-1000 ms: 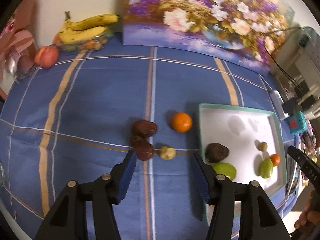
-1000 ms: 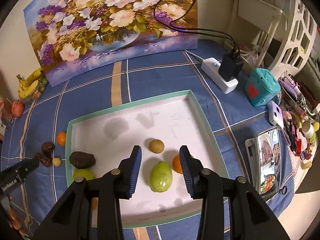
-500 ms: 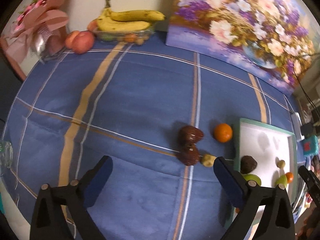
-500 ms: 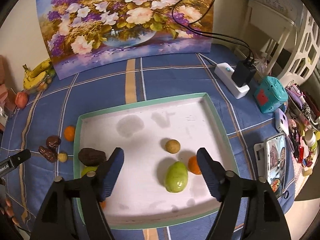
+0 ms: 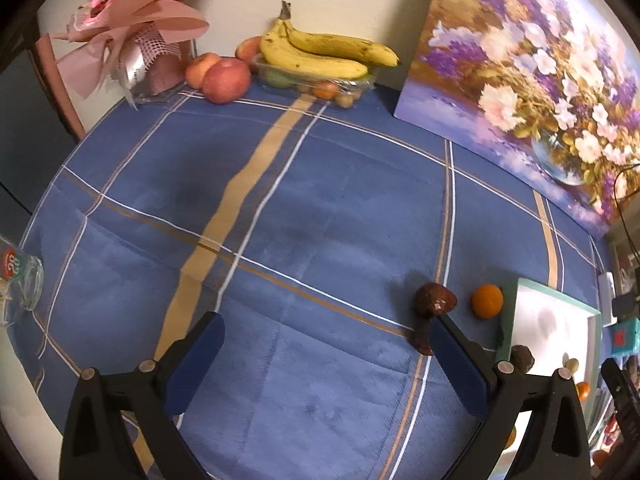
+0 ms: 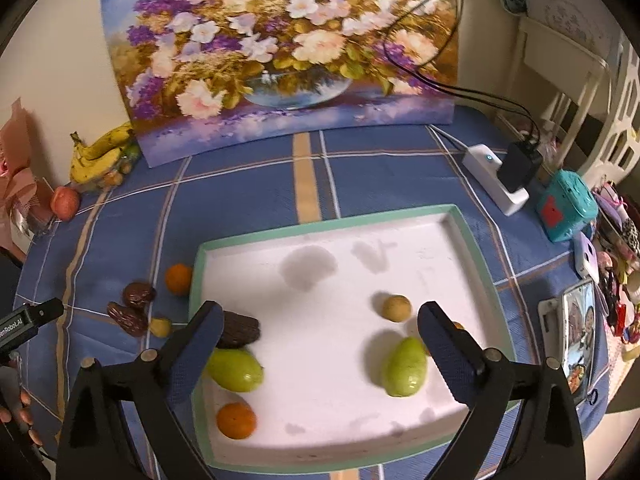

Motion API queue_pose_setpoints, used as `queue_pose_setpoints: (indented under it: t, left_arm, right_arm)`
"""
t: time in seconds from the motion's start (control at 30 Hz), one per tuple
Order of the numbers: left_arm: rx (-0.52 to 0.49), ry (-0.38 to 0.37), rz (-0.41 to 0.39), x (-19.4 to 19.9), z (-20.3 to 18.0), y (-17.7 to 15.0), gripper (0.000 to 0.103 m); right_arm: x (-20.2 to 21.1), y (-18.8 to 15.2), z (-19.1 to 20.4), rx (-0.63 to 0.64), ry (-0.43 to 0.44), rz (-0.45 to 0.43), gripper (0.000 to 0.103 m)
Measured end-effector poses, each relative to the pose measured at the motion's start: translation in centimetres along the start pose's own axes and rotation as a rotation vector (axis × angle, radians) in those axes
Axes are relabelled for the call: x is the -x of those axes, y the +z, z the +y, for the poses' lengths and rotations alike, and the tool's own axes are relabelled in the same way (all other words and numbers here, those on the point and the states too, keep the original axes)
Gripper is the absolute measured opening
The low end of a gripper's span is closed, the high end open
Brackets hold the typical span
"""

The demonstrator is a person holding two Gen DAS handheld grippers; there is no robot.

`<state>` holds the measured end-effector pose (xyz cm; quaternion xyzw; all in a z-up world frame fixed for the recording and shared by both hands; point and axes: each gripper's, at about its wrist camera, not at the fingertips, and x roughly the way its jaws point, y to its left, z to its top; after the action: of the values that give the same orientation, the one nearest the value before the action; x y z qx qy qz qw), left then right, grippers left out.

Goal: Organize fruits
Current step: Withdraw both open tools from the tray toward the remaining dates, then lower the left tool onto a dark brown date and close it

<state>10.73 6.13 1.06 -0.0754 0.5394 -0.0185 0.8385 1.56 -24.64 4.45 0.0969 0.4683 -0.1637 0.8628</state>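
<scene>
Covered by a blue plaid tablecloth (image 6: 380, 168), with a large flower painting (image 6: 280, 52) propped against the far wall. At the far left, a bunch of bananas (image 5: 324, 54) on a clear plastic box, two red apples (image 5: 222, 76) just beside it, and a pink bouquet (image 5: 128, 20) further left.

In the middle right, a white tray with a mint-green rim (image 6: 320, 224). Inside the tray: a green fruit (image 6: 236, 370) near the left edge, a dark brown fruit (image 6: 240, 332) touching it on the far side, an orange (image 6: 236, 420) at the near left corner, another green fruit (image 6: 404, 366) on the right, a small yellowish round fruit (image 6: 396, 308) beyond it, and a second orange (image 6: 458, 326) mostly hidden behind the right finger.

Outside the tray, on the cloth to its left: a small orange (image 6: 179, 278) just beside the rim, two dark brown dates (image 6: 134, 308) close together, and a small yellowish fruit (image 6: 161, 327) near them.

Left gripper (image 5: 326, 346) low over bare cloth, fingers wide apart, holding nothing; the right finger's tip just beside one date (image 5: 424, 336). Right gripper (image 6: 320, 334) over the near part of the tray, also spread wide and empty.

At the far right, a white power strip (image 6: 494, 178) with a black charger, a teal box (image 6: 566, 206), and a phone (image 6: 578, 332).
</scene>
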Motion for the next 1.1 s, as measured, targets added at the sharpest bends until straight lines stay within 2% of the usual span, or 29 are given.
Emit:
queue_pose_setpoints:
  t: [0.2, 0.37, 0.53, 0.87, 1.1]
  left_arm:
    - [0.022, -0.012, -0.012, 0.1, 0.7, 0.4, 0.103]
    - [0.034, -0.029, -0.018, 0.1, 1.0, 0.8, 0.103]
    - [0.036, -0.044, -0.021, -0.1, 1.0, 1.2, 0.103]
    - [0.039, -0.098, -0.028, -0.6, 0.5, 2.4, 0.103]
    - [0.036, -0.118, 0.014, -1.9, -0.2, 2.9, 0.103]
  right_arm:
    - [-0.2, 0.1, 2.2, 0.02, 0.027, -0.017, 0.098]
    - [-0.5, 0.3, 3.8, 0.021, 0.084, -0.019, 0.098]
    - [-0.7, 0.8, 5.2, 0.056, 0.082, -0.023, 0.098]
    - [-1.7, 2.4, 6.9, 0.102, 0.077, 0.03, 0.098]
    - [-1.7, 3.3, 8.2, 0.127, 0.085, 0.027, 0.098]
